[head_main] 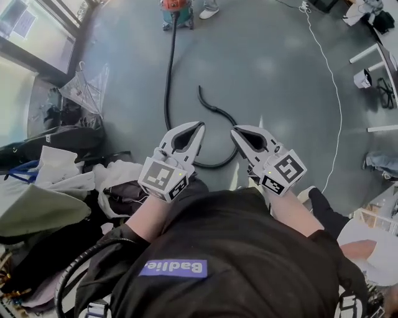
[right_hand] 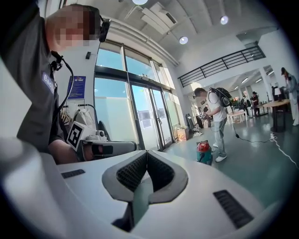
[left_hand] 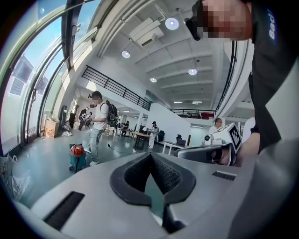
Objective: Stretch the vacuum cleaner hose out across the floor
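A red and teal vacuum cleaner (head_main: 176, 11) stands at the far end of the grey floor. Its black hose (head_main: 168, 81) runs toward me, curves below the grippers and hooks back up to a free end (head_main: 201, 92). My left gripper (head_main: 200, 126) and right gripper (head_main: 234, 131) are held side by side above the hose's bend, both shut and empty, clear of the hose. In the left gripper view the vacuum cleaner (left_hand: 77, 156) sits beyond the shut left gripper (left_hand: 150, 155). The right gripper view shows the vacuum cleaner (right_hand: 203, 151) past the shut right gripper (right_hand: 147, 152).
A person (left_hand: 98, 126) stands just behind the vacuum. A white cable (head_main: 329, 74) crosses the floor on the right. Bags and clothing (head_main: 56, 180) are piled at my left. White table legs (head_main: 373, 56) stand at the right edge. Glass doors (right_hand: 135, 112) line the left wall.
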Action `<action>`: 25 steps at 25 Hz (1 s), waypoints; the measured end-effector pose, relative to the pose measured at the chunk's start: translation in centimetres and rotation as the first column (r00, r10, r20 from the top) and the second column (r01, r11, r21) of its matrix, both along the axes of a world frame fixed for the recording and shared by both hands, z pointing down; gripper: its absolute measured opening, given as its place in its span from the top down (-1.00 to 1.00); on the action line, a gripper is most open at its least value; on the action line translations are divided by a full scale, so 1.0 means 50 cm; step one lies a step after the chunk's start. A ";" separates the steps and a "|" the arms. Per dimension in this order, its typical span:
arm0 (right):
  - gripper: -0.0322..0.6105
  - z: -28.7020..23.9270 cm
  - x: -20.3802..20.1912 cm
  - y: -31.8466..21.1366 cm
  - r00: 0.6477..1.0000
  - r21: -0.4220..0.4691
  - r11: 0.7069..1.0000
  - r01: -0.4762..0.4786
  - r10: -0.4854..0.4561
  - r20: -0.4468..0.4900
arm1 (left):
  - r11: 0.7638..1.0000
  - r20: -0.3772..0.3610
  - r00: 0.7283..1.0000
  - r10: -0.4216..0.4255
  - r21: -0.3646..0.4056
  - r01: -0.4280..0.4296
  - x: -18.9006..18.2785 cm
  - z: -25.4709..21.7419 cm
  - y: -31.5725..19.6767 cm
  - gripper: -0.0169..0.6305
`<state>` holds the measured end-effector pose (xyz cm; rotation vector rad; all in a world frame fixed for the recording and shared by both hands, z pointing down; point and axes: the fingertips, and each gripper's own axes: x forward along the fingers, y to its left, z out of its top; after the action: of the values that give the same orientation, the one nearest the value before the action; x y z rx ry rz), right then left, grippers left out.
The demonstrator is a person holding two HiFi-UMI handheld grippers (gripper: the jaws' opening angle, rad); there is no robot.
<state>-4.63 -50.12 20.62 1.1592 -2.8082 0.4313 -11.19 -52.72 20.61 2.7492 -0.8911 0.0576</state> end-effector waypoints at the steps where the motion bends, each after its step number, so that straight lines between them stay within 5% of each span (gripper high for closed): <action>1: 0.89 0.004 -0.014 -0.019 1.000 -0.003 1.000 -0.010 0.010 -0.008 | 1.000 0.009 1.000 0.009 0.000 -0.009 -0.015 0.010 -0.022 0.92; 11: 0.88 0.070 0.000 -0.129 1.000 -0.071 0.997 -0.004 0.003 -0.025 | 0.996 0.056 0.998 -0.039 -0.081 0.043 -0.032 0.091 -0.186 0.92; 17: 0.89 0.103 0.130 -0.220 0.996 -0.073 0.994 0.085 -0.083 0.025 | 0.987 0.196 0.976 -0.095 -0.112 0.118 0.098 0.167 -0.283 0.92; 25: 0.88 0.206 0.315 -0.308 0.986 -0.152 0.975 0.161 -0.152 0.069 | 0.943 0.321 0.938 -0.134 -0.248 0.220 0.256 0.327 -0.442 0.92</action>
<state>11.14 -65.51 30.95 0.9005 -2.8252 0.6681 1.64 -74.84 36.96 2.4196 -1.1112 0.5398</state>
